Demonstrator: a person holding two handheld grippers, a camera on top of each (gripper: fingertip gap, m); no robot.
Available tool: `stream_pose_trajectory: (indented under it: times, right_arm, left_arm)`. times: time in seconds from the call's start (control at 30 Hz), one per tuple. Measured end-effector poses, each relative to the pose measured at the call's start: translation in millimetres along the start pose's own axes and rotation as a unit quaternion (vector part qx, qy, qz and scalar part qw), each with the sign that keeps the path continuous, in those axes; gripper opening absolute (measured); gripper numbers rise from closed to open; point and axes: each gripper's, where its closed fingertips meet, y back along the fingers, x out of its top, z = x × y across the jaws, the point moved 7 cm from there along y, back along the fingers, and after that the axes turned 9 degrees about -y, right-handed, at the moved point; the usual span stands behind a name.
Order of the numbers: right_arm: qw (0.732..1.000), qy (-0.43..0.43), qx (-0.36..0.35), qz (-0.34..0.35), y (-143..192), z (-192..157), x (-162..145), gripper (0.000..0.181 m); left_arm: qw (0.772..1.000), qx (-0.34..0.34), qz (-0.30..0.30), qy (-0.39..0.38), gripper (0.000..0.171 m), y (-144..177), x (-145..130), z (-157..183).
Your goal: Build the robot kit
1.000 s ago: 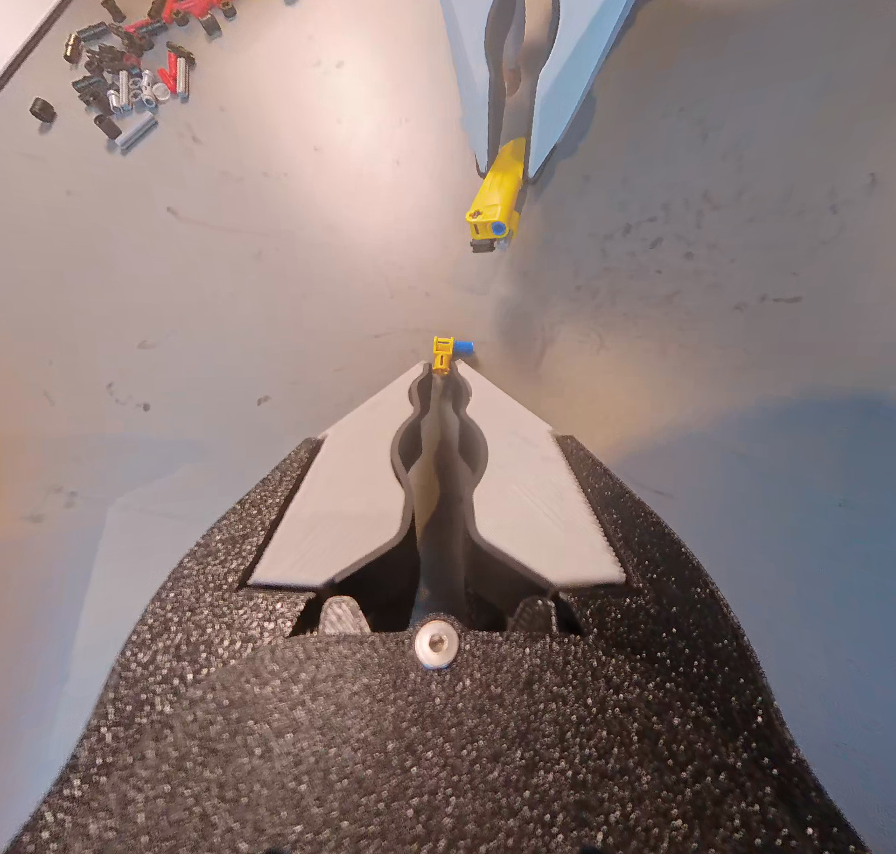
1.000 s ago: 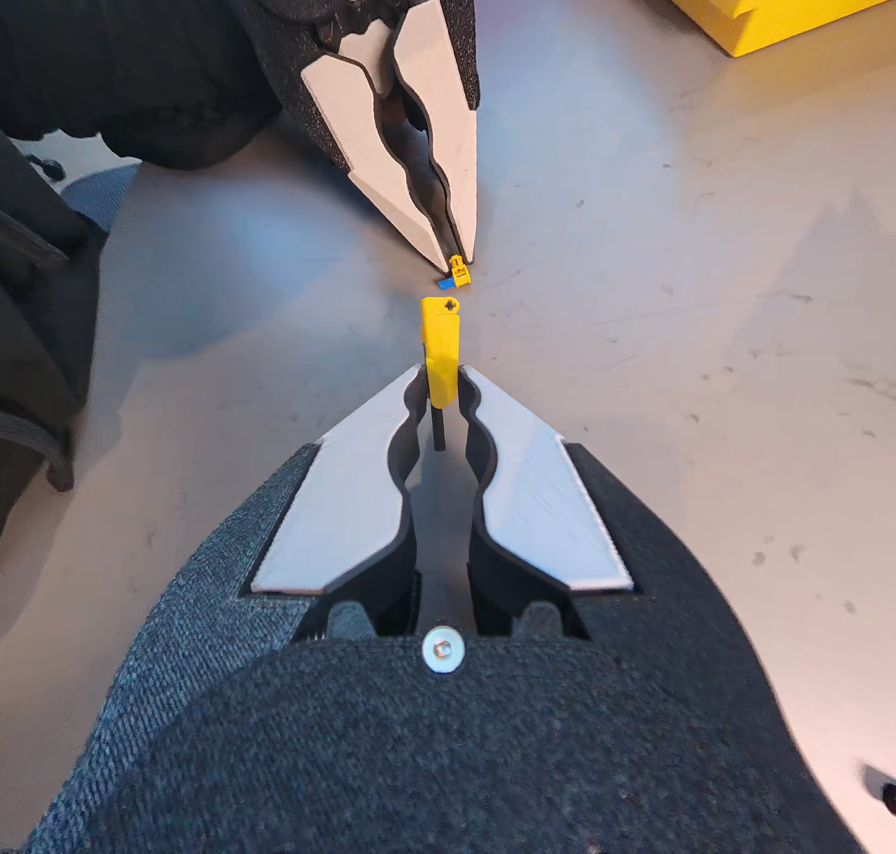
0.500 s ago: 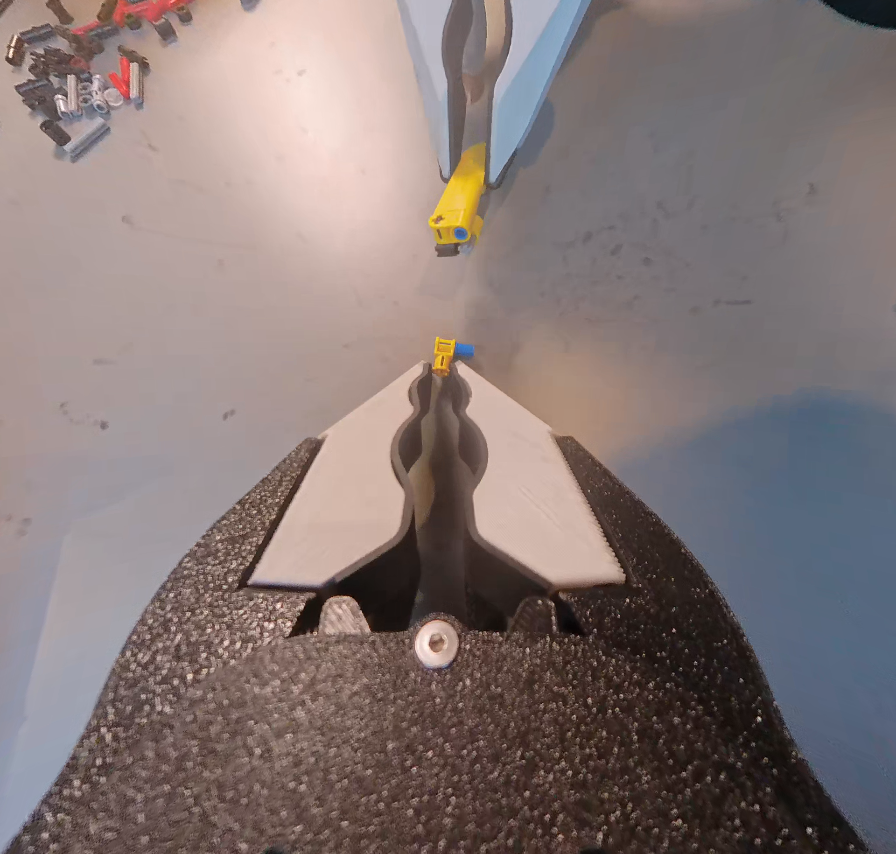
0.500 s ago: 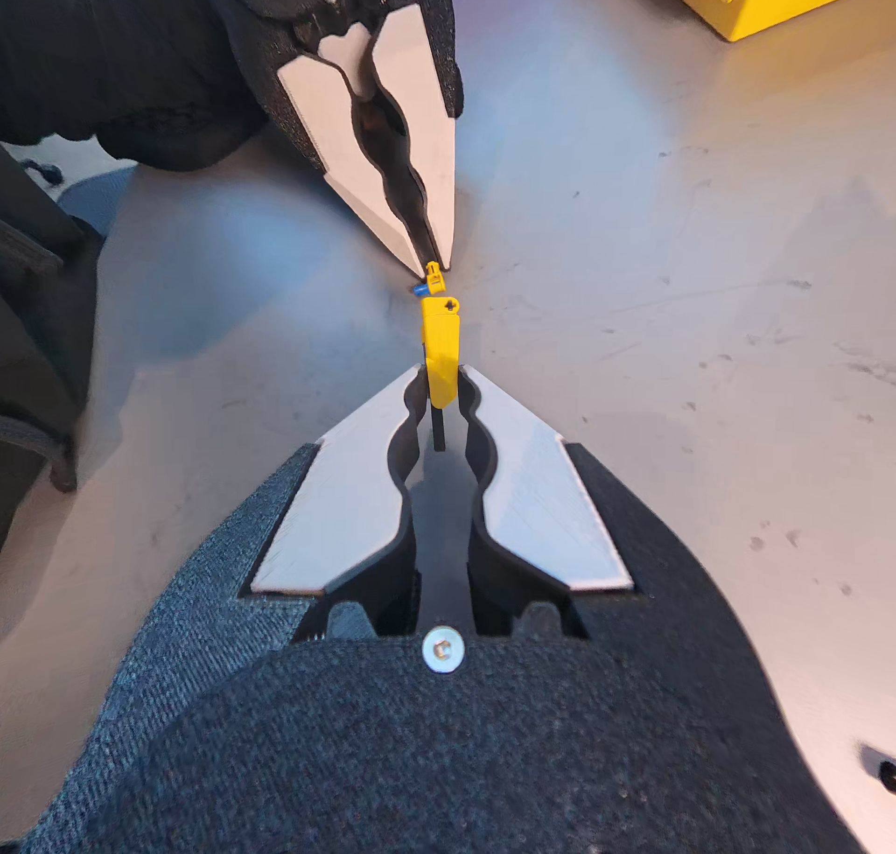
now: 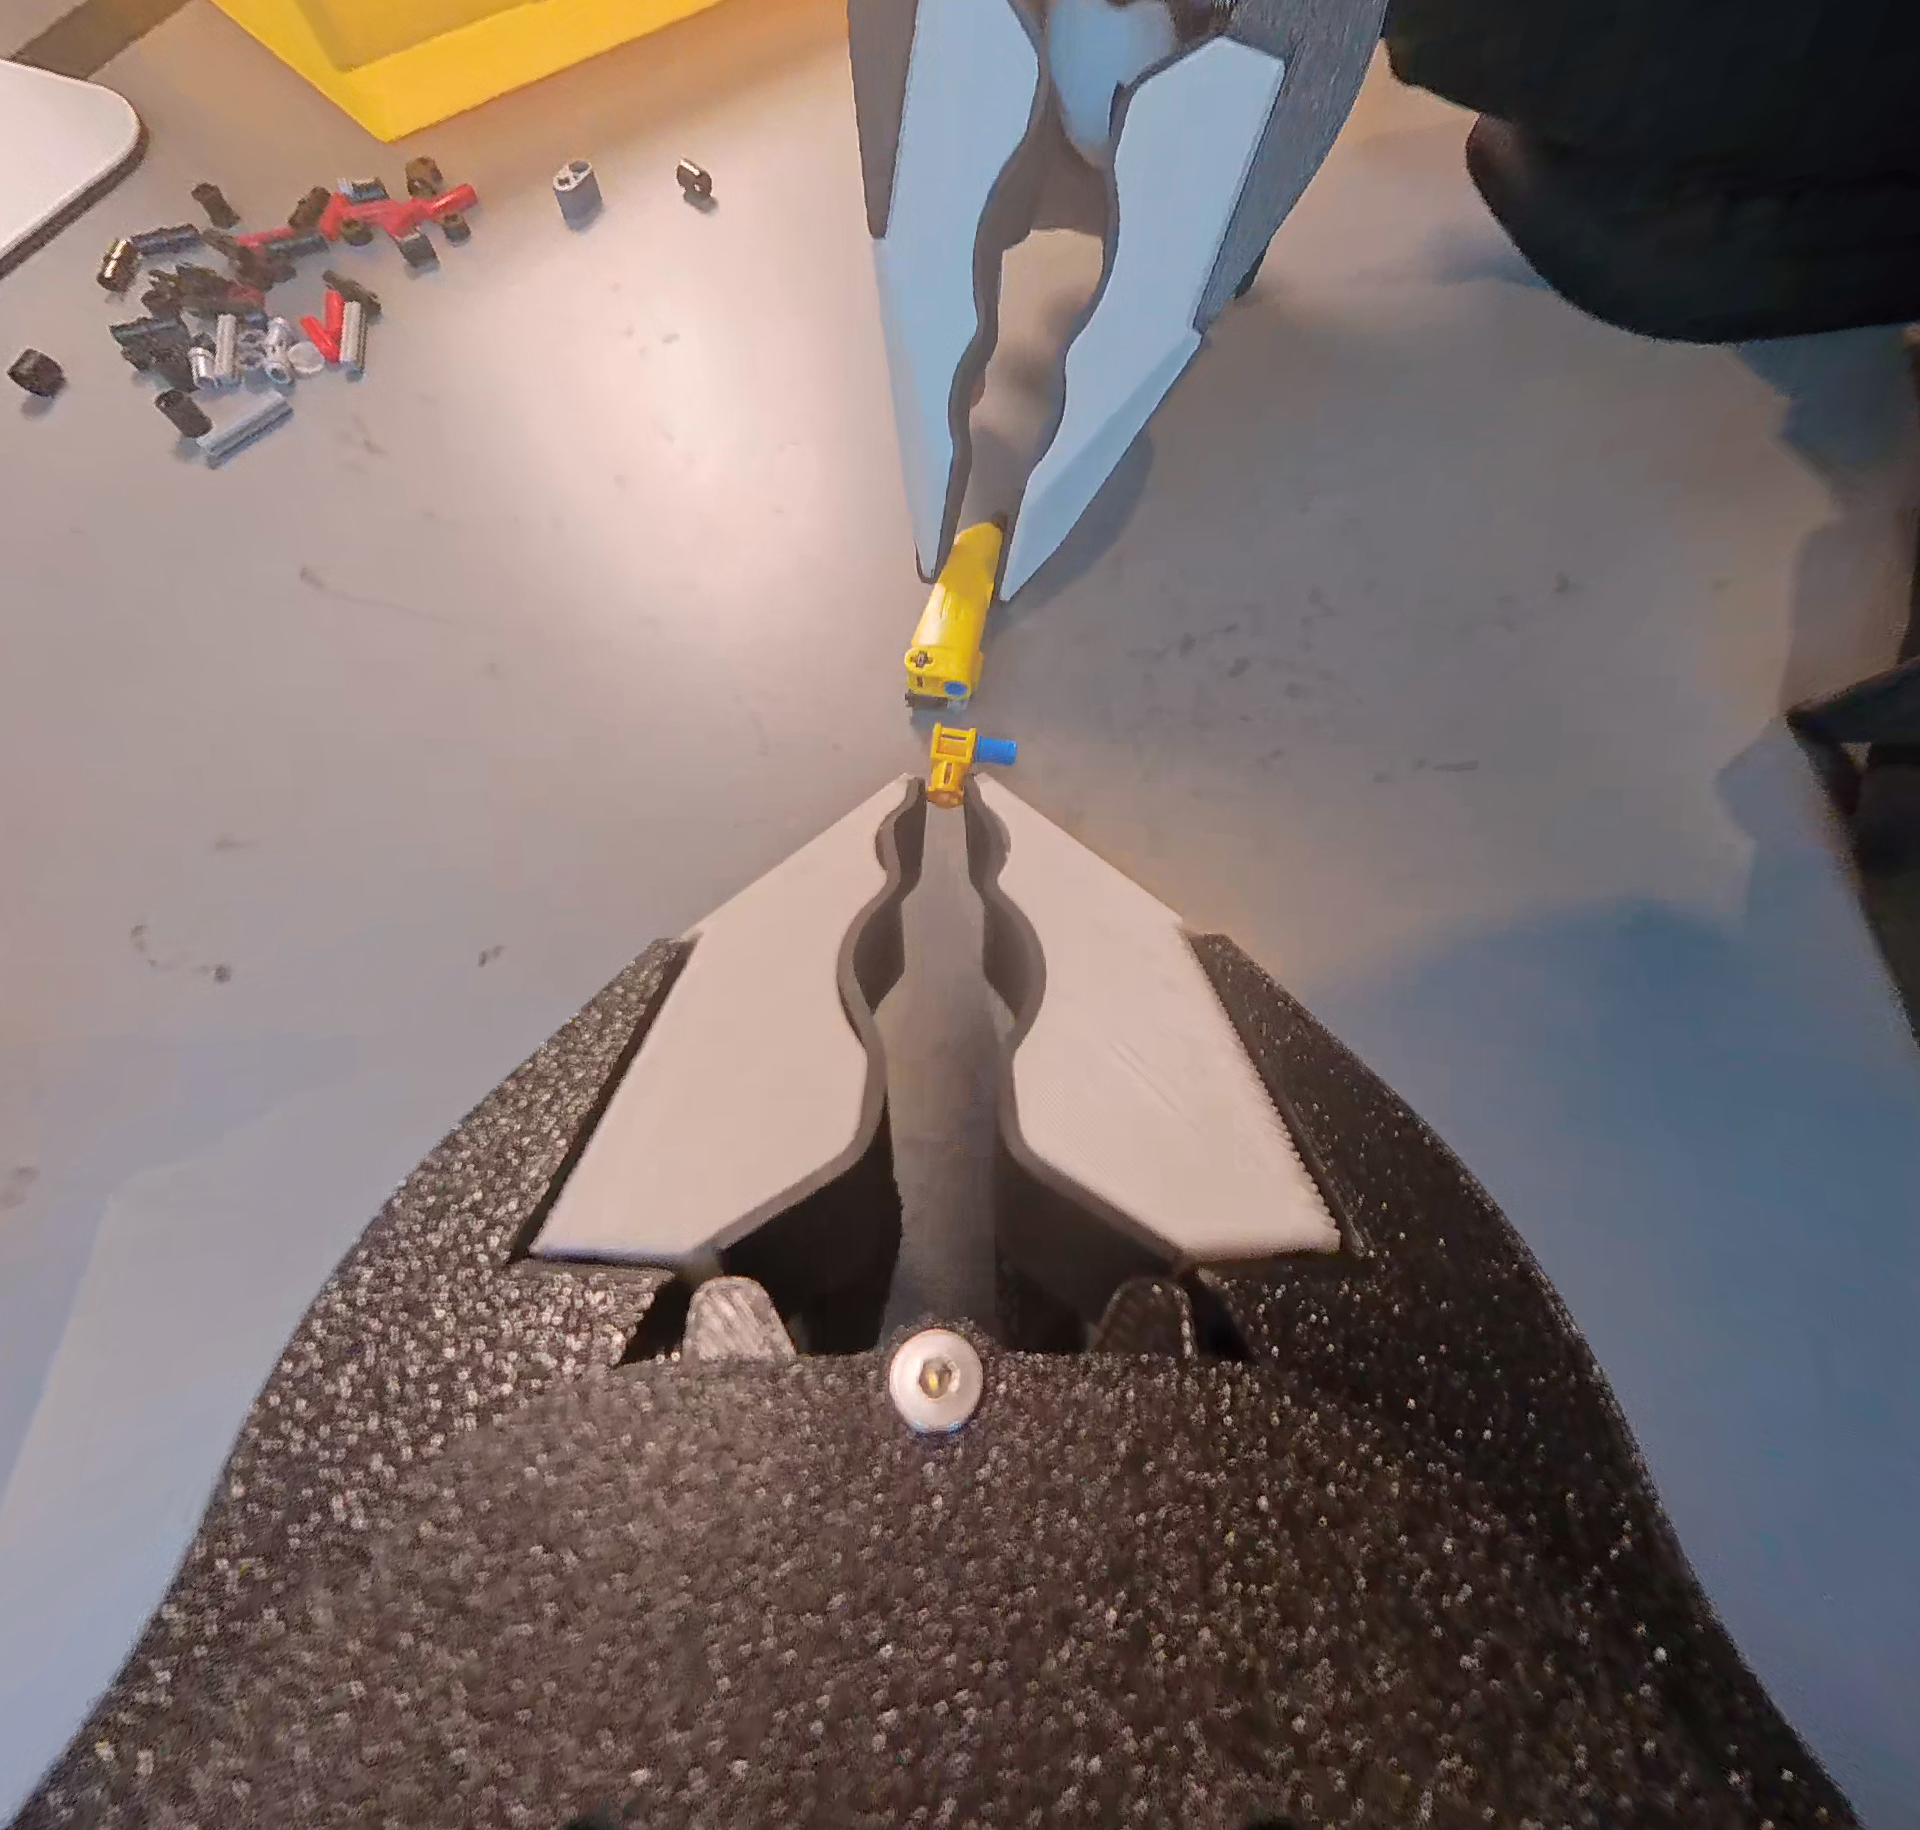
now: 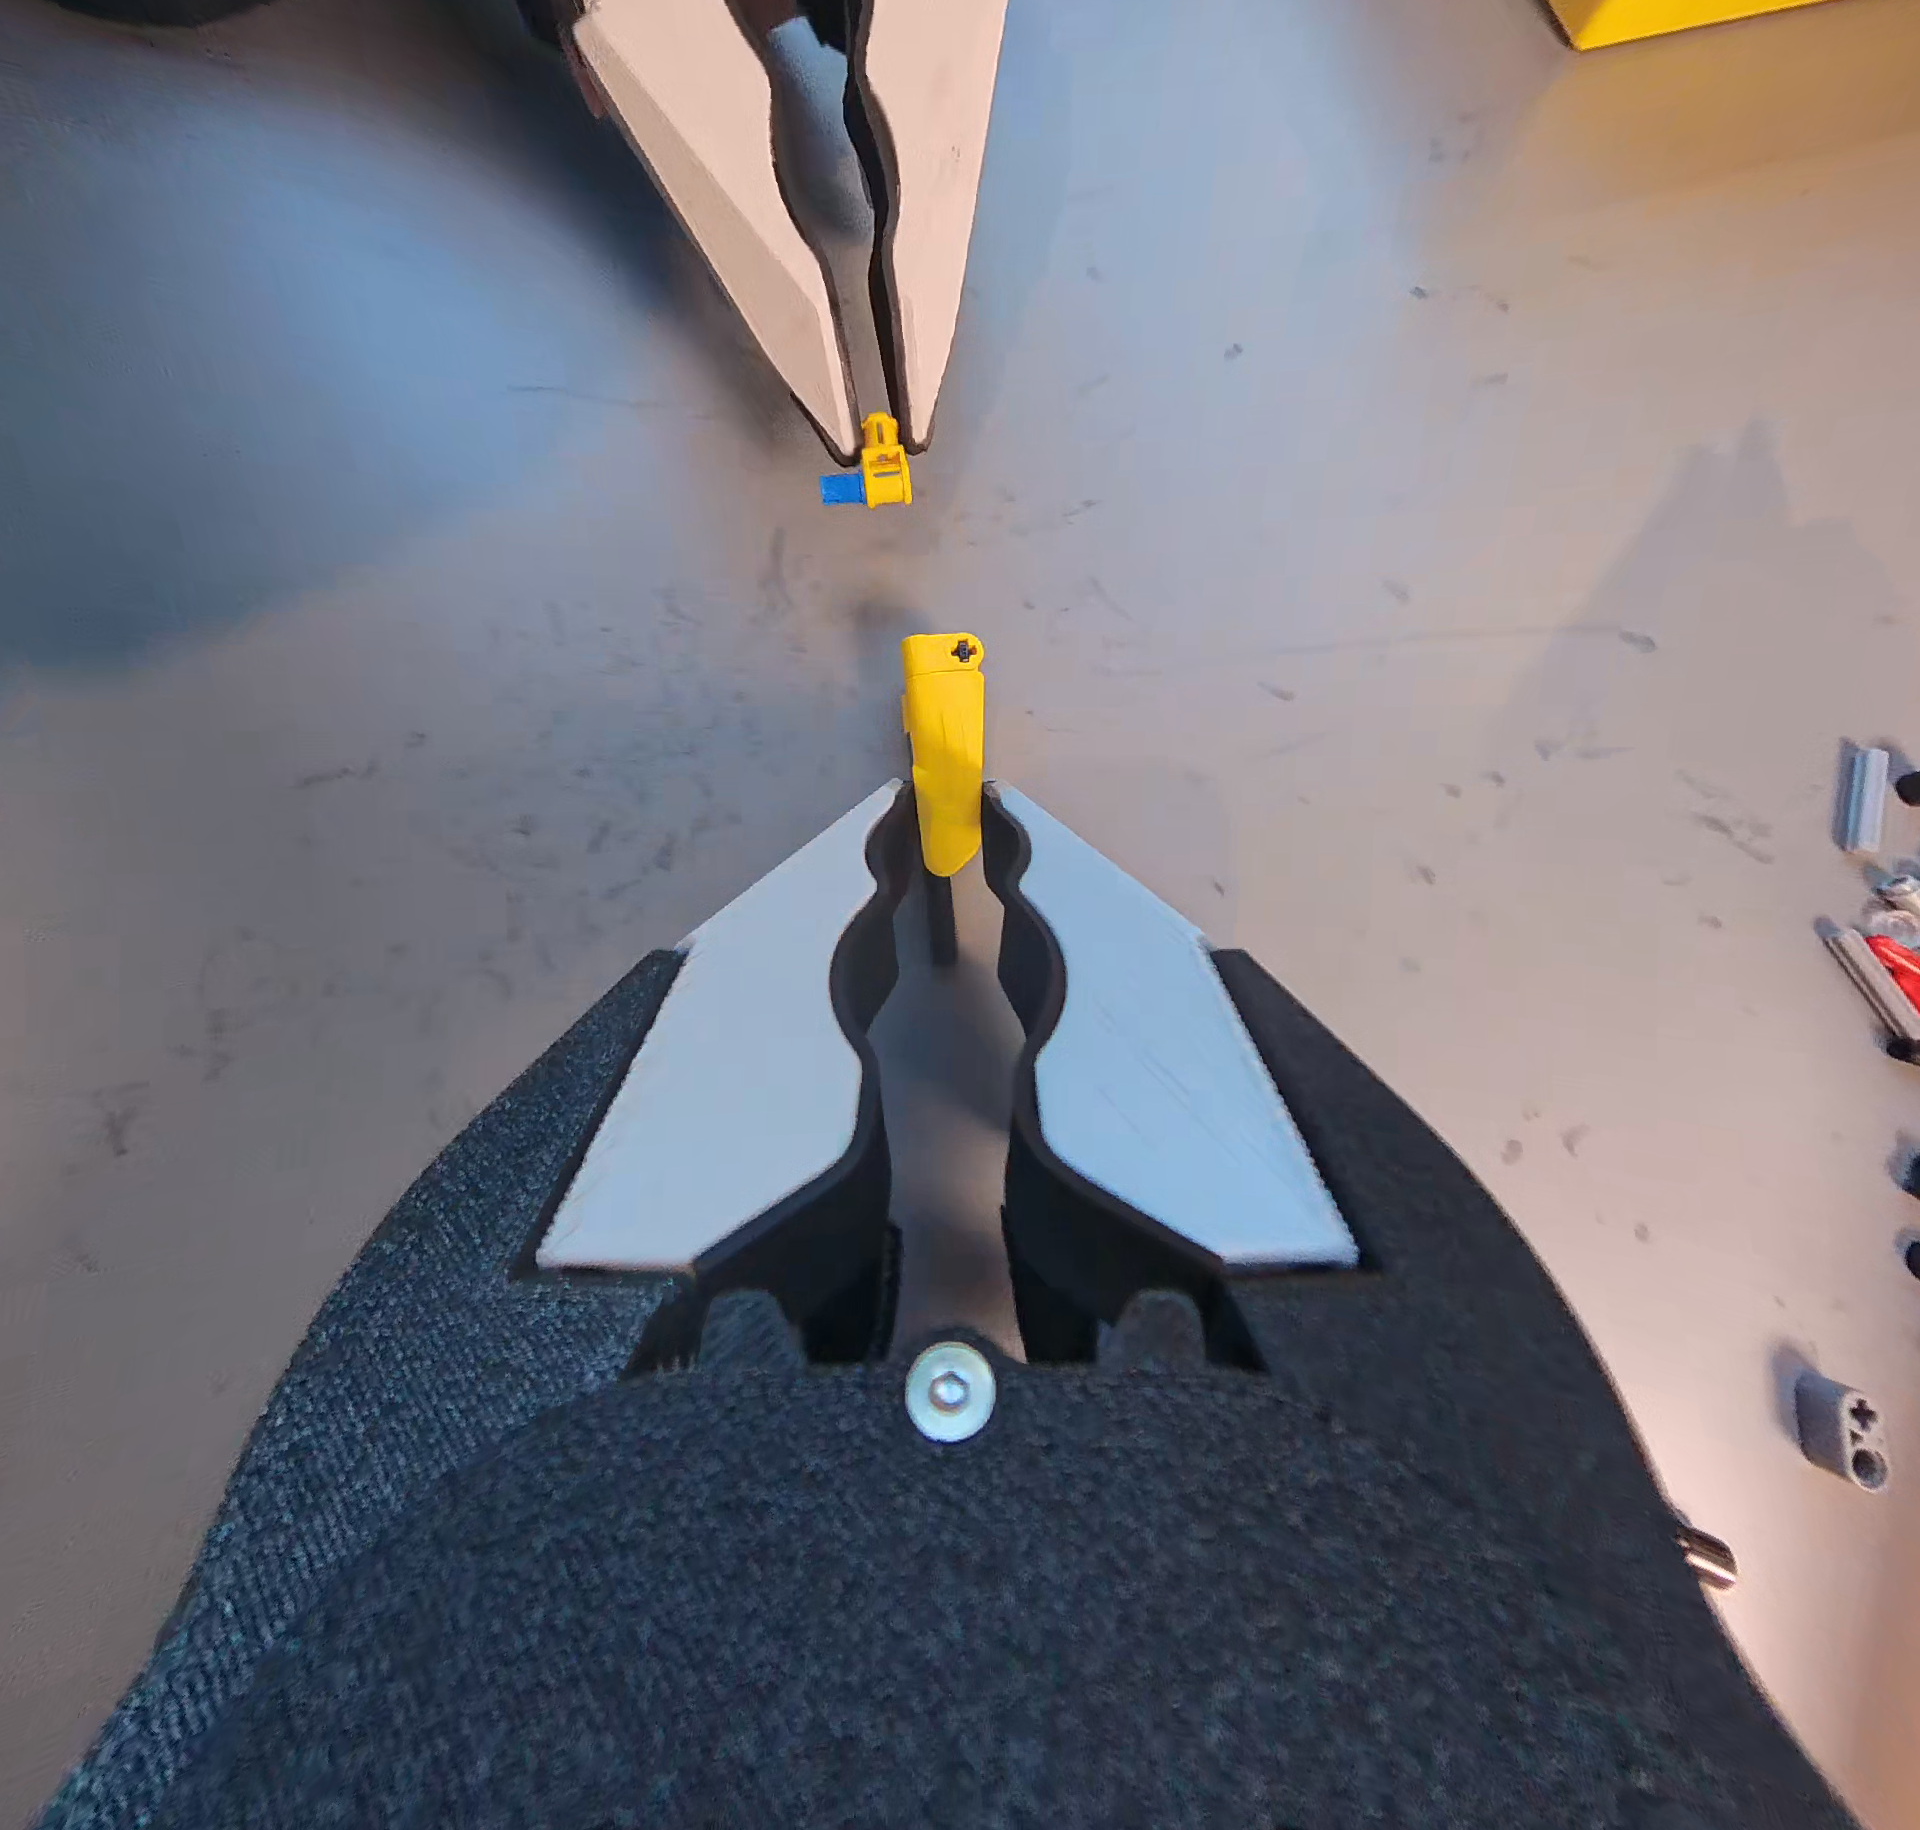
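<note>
Pinching a small yellow connector with a blue pin [image 5: 951, 760], the left gripper [image 5: 943, 793] faces the right gripper [image 6: 943, 793]. That one is clenched on a longer yellow piece [image 6: 943, 741]. Both parts are near, tip to tip, not touching.

Yellow connector [image 5: 948, 757] with blue pin [image 5: 995, 750]; yellow beam [image 6: 943, 741]; grey table [image 5: 520, 585]; yellow box [image 5: 468, 4]

Each gripper [image 5: 943, 793] [image 6: 940, 793] has pale grey, pointed fingers [image 5: 769, 1032] with wavy black inner edges, a speckled black body and one silver screw [image 5: 935, 1380].
</note>
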Motion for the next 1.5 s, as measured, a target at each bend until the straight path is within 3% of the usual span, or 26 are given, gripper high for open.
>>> stream_pose_trajectory:
  times: [0.23, 0.6, 0.77, 0.97, 1.1, 1.23, 1.33, 1.5]
  right_arm:
    - [1.000, 0.009, -0.002, 0.006, 3.0, -1.3, 0.6, 0.022]
    - [0.971, 0.001, 0.052, 0.234, 36.4, -21.5, 52.3, 0.028]
    - [0.957, -0.024, 0.047, 0.284, 41.0, -20.3, 62.7, 0.028]
    - [0.957, -0.028, 0.064, 0.282, 36.4, -24.4, 63.1, 0.027]
    - [0.958, -0.019, 0.061, 0.279, 35.8, -26.8, 63.8, 0.016]
    - [0.963, -0.002, 0.047, 0.265, 36.1, -27.3, 63.1, 0.016]
    - [0.969, 0.040, -0.008, 0.245, 39.1, -25.8, 62.5, 0.016]
    - [0.967, 0.130, -0.123, 0.183, 28.8, -27.2, 60.5, 0.016]
  left_arm:
    - [0.997, -0.021, 0.068, 0.035, 0.006, 7.2, 11.3, -1.1]
    - [0.964, -0.058, 0.237, 0.109, 0.006, 22.7, 33.0, -5.1]
    - [0.948, -0.063, 0.287, 0.120, 0.006, 27.5, 39.5, -5.2]
    - [0.945, -0.065, 0.298, 0.118, 0.006, 26.5, 42.0, -2.9]
    - [0.948, -0.062, 0.292, 0.108, 0.006, 24.1, 42.5, -0.6]
    - [0.960, -0.055, 0.255, 0.097, 0.007, 19.3, 39.5, 0.8]
    - [0.973, -0.034, 0.210, 0.088, 0.017, 18.5, 32.9, -2.4]
    - [0.939, -0.066, 0.266, 0.208, 0.025, 28.8, 36.8, -14.0]
